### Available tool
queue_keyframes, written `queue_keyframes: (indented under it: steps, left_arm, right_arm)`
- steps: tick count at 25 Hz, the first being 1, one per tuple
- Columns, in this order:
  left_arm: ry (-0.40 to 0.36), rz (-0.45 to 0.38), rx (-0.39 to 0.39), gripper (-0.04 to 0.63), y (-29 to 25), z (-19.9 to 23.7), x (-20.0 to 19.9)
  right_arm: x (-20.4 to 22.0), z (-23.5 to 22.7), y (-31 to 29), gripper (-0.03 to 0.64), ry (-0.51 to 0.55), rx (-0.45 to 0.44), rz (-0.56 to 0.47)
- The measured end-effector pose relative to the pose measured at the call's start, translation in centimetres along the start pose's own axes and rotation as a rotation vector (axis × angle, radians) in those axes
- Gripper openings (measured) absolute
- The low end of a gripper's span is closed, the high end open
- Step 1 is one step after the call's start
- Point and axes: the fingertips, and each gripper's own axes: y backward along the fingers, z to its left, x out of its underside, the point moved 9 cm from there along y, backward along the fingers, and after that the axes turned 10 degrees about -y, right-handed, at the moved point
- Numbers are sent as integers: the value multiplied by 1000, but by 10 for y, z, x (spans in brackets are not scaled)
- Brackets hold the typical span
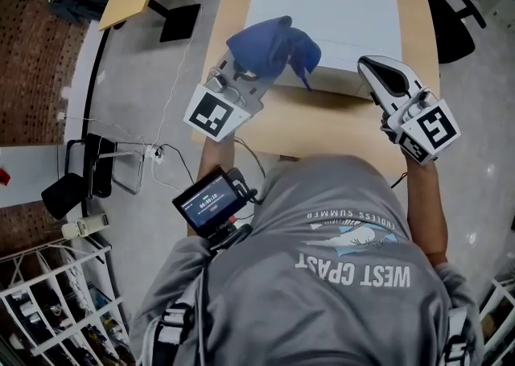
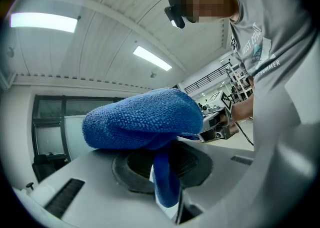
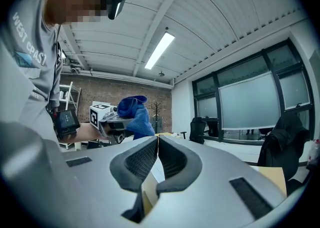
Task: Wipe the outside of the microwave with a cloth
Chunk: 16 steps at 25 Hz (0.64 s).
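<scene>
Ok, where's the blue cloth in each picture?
Head view: blue cloth top middle, held by the left gripper by the microwave's near left corner.
Left gripper view: cloth fills the centre, pinched in the jaws.
Right gripper view: cloth small, left of middle.
Shared landmark: the person's grey shirt, in all three.

Grey lettered T-shirt (image 1: 338, 276), white right tool (image 1: 367, 65) with black-patterned marker cube (image 1: 429, 127)

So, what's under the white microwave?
A wooden table; its bare top shows in front of and beside the microwave. The part directly beneath is covered, and the blue cloth hides the microwave's near left corner.
</scene>
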Motion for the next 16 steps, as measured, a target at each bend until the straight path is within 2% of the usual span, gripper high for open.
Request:
queue_keyframes:
  steps: [16]
  left_arm:
    - [5, 14, 18, 77, -8, 0, 1]
  right_arm:
    - [-1, -5, 6, 24, -17, 16, 5]
